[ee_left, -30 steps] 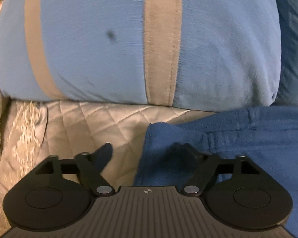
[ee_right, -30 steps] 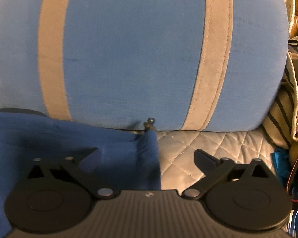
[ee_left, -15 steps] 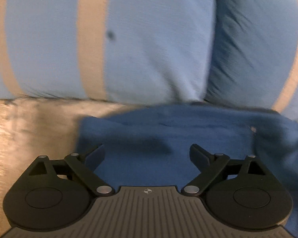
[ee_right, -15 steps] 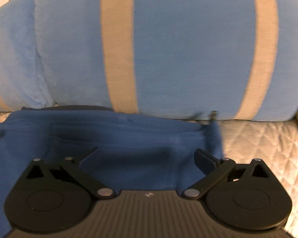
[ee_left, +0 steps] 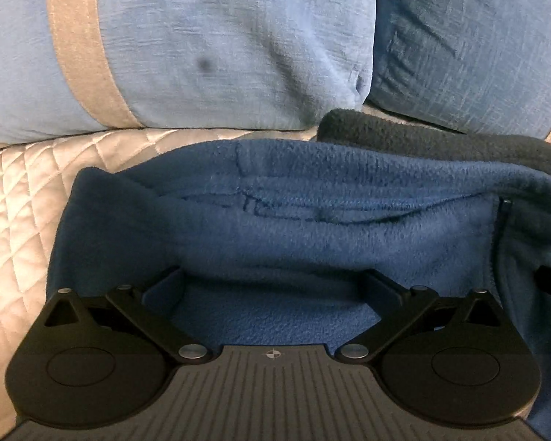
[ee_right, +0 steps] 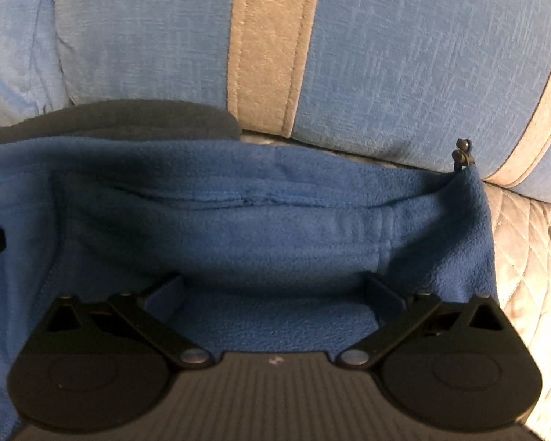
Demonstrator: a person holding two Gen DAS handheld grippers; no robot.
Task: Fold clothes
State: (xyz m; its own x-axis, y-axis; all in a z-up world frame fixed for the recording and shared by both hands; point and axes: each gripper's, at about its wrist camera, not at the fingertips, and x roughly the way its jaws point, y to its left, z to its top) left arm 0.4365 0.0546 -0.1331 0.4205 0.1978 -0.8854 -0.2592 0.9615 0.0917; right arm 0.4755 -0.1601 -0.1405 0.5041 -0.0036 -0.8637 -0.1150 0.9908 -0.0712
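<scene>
The left gripper (ee_left: 273, 286) stands with its jaws spread wide, having just been opening, and only the flat nap of the blue fleece garment (ee_left: 294, 220) lies in the gap; the pads press on nothing. The fingertips themselves are half sunk in shadow against the fleece, so whether they brush the cloth cannot be told. The right gripper (ee_right: 273, 286) is likewise spread wide over the same fleece (ee_right: 257, 228), nothing pinched between its fingers.

The garment is the landmark. It lies spread on a pale quilted cover (ee_left: 22, 198), which shows bare to the garment's left in the left wrist view and to its right (ee_right: 525, 257) in the right wrist view. A stitched band or seam runs across the fleece ahead of both grippers. At the garment's far right corner a small dark zipper pull (ee_right: 463, 152) sticks up; a dark slit on the fleece in the left view may be the zipper line, but it is hard to make out. Behind the garment's far edge a darker fleece piece (ee_left: 422, 139) lies, partly covered by it and cut off by the frame. Behind both, light blue cushions with tan stripes (ee_right: 404, 55) rise, their tops cropped. A black part at the garment's right edge in the left view is too cropped to name.
</scene>
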